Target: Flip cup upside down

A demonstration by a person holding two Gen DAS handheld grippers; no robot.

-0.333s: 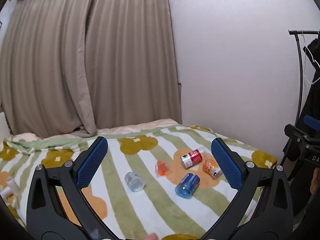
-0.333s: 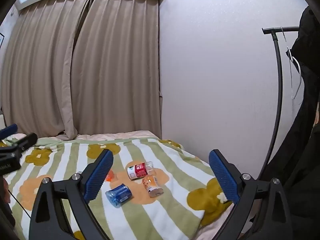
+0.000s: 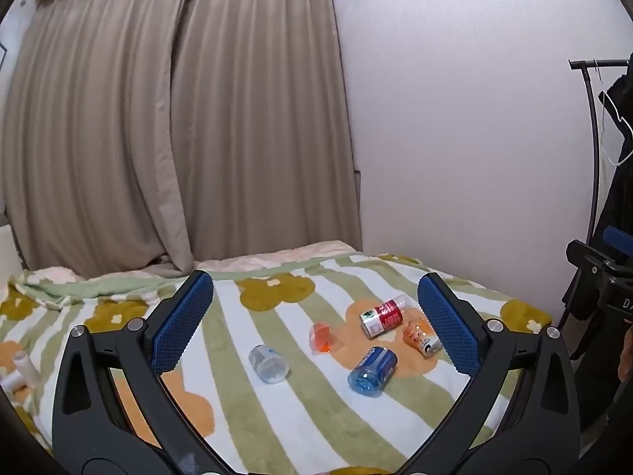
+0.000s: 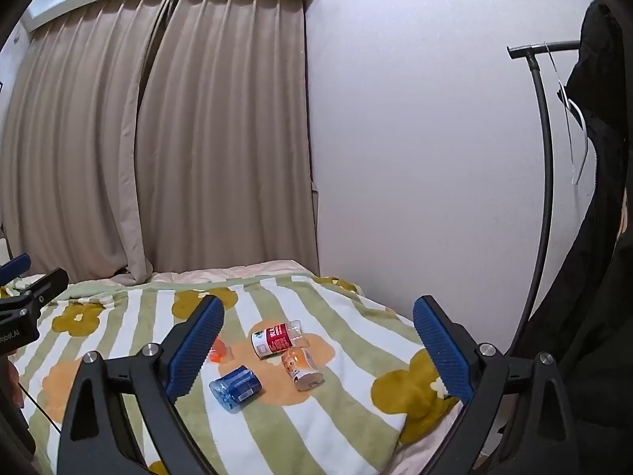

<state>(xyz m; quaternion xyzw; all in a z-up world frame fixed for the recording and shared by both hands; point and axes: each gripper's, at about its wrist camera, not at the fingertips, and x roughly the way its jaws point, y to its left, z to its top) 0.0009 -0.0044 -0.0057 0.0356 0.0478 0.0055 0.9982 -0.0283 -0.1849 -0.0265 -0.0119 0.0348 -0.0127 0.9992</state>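
Almost nothing has changed since a moment ago: your left gripper (image 3: 314, 318) and right gripper (image 4: 318, 340) both hang spread wide and empty above the blanket (image 3: 277, 427), so the flip has not begun. The orange cup (image 3: 321, 338) lies on its side among the bottles, untouched.

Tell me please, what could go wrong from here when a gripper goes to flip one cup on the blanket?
1. The blue cup, red-label cup and orange-print cup lie close together, so the open right gripper may knock a neighbour.
2. All lie on their sides and could roll on the soft blanket.
3. A flipped cup may tip over on that uneven fabric.
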